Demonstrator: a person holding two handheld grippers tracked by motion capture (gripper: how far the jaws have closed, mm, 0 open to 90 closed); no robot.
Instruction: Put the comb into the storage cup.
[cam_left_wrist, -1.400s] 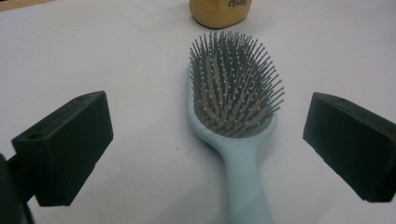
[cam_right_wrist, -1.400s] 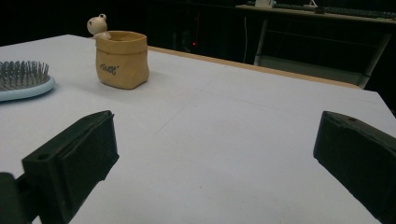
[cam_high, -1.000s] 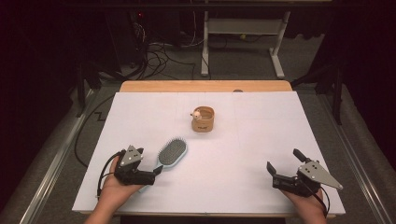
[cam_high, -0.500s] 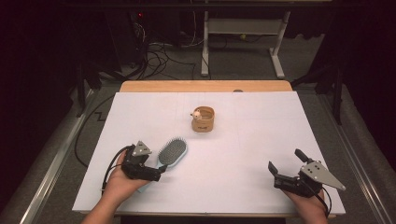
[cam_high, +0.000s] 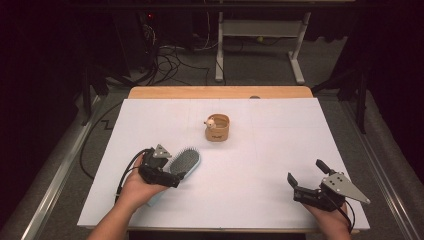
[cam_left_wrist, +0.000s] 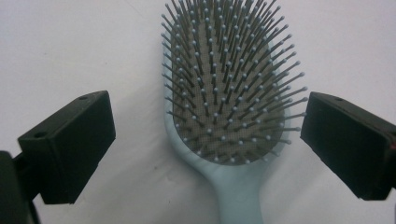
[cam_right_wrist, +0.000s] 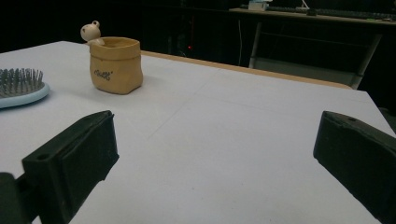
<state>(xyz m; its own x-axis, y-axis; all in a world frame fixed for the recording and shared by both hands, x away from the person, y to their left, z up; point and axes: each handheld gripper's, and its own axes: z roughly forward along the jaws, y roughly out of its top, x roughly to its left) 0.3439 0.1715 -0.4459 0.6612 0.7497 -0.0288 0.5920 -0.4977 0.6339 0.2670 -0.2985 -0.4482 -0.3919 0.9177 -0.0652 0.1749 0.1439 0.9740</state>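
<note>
Fingers (cam_left_wrist: 70, 144) of both grippers spread wide, left straddling the bristly oval hairbrush (cam_left_wrist: 229, 93) (pale-blue plastic).

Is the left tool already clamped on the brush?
No, the left tool is open, its jaws standing clear on either side of the brush, which lies bristles up on the table.

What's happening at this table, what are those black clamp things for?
A person holds a hand-held gripper in each hand. The left hand-held gripper is open, its jaws either side of a light blue plastic paddle hairbrush lying bristles up on the white table, not gripping it. The right hand-held gripper waits open, apart. A small tan pot with a figurine stands farther back.
</note>
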